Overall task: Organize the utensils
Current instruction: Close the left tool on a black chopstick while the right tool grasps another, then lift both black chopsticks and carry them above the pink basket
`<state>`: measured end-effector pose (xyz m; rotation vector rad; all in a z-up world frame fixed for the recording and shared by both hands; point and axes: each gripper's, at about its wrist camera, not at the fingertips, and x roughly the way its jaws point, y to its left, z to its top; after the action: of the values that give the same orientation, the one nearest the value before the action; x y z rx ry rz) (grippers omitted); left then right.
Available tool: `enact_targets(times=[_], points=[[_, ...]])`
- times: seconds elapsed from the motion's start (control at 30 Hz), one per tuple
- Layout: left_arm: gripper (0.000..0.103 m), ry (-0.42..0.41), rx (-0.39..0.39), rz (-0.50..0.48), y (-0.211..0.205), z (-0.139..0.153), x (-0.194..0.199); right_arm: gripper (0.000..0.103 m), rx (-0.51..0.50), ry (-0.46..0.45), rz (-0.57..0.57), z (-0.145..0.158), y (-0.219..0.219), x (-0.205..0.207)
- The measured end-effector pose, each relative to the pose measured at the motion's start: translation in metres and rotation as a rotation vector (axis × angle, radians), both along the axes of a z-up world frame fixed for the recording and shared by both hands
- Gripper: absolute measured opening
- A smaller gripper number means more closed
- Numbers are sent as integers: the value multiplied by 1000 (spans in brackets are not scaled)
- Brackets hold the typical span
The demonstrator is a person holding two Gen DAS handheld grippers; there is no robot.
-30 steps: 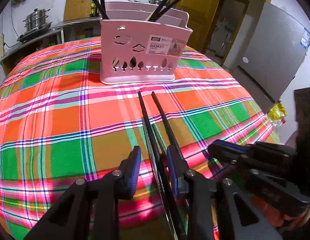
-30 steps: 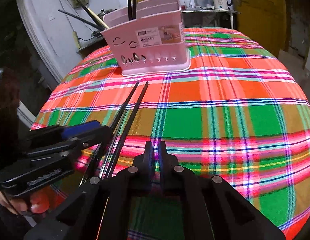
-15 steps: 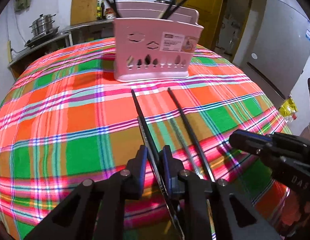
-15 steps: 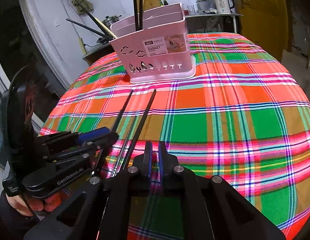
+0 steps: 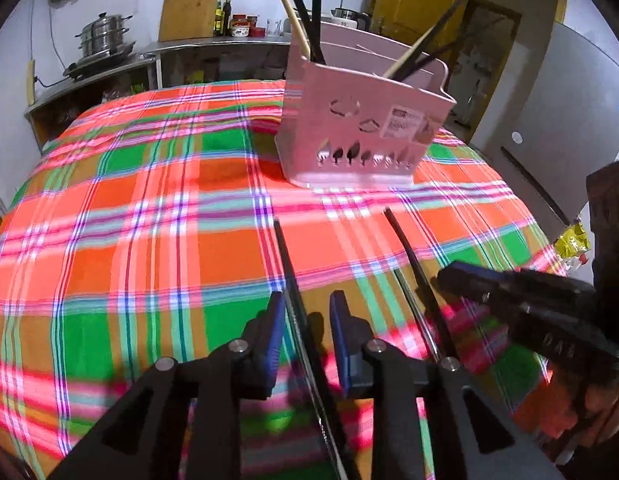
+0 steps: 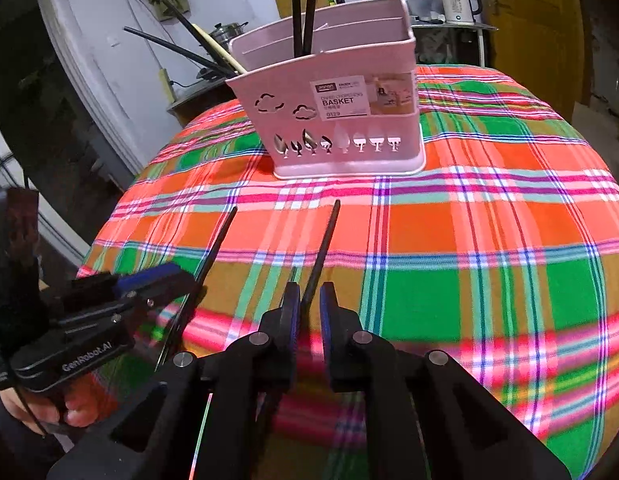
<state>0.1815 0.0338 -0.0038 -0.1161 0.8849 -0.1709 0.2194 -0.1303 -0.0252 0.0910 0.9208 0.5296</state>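
A pink utensil basket (image 5: pixel 361 136) (image 6: pixel 341 108) stands at the far side of the plaid table, with black and wooden chopsticks upright in it. One black chopstick (image 5: pixel 289 268) runs between the jaws of my left gripper (image 5: pixel 307 312), close to the left pad; the jaws are opening and do not press on it. A second black chopstick (image 6: pixel 323 248) (image 5: pixel 413 264) points at the basket and enters the narrow gap of my right gripper (image 6: pixel 307 300), whose jaws are also opening. My left gripper (image 6: pixel 165 280) shows at the left of the right wrist view, with its chopstick (image 6: pixel 215 248).
The plaid tablecloth (image 6: pixel 489 240) covers a round table. Behind it are a shelf with steel pots (image 5: pixel 103 40), a cutting board (image 5: pixel 189 6), a kettle (image 6: pixel 457 2), a yellow door (image 6: pixel 533 20) and a grey fridge (image 5: pixel 561 120). A hand (image 6: pixel 61 408) holds the left gripper.
The two black chopsticks, close together before, now lie spread apart. Both grippers have moved nearer the basket. The right jaws, shut before, now stand slightly apart around a chopstick.
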Motion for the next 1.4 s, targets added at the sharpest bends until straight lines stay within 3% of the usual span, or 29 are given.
enact_targets(times=[0.23,0.4,0.67,1.07,1.13,1.4], points=[[24,46,33,-14,-8,-14,33,10,-41,28,-4,-8,15,22],[24,37,-10,-58,-17,-14,33,7,-59,25,-1,-13,12,24],[17,36,33,-61,-25,-14,30,4,-70,45,-55,-12,-15,22],[14,65,118,-65,-36,-12,33,6,-254,21,15,-7,12,35],[7,67,111,-57,-34,-12,35,5,-254,18,22,-7,14,36],[6,43,42,-61,-29,5,32,5,-180,-12,26,8,3,29]])
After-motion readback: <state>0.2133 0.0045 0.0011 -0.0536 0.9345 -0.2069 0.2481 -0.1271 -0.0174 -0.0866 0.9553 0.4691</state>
